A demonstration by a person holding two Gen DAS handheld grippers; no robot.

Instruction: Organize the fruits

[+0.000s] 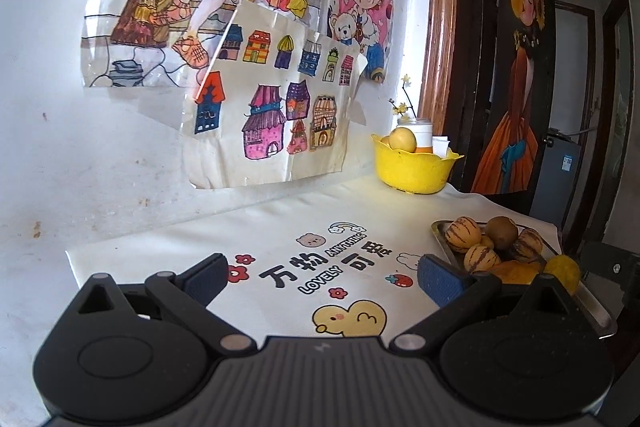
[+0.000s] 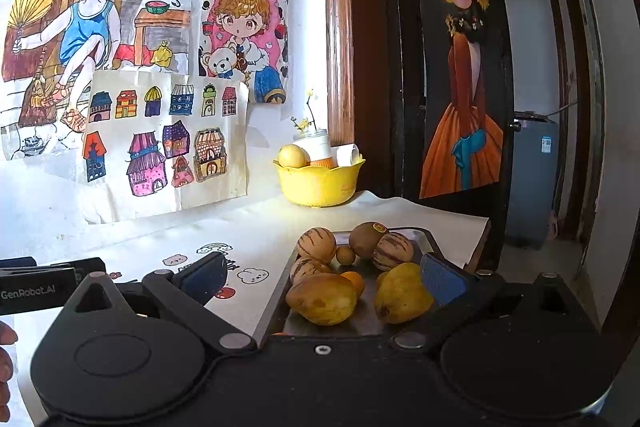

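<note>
Hovering wide apart and empty, the right hand-held gripper (image 2: 322,277) faces the fruit-filled metal tray (image 2: 425,239) at the table's right edge; the left hand-held gripper (image 1: 322,277), likewise spread, hangs above bare printed cloth (image 1: 280,227).

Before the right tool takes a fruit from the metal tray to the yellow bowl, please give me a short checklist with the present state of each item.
1. Right tool open, holding nothing: ok.
2. Left tool open, over the cloth, away from the fruit: ok.
3. Nearest pear free to grasp: ok, it lies beside the right finger pad.
4. Metal tray fully on the table: cannot tell, its near edge is hidden.
5. Room in yellow bowl: cannot tell; it already holds a yellow fruit and a jar.
</note>
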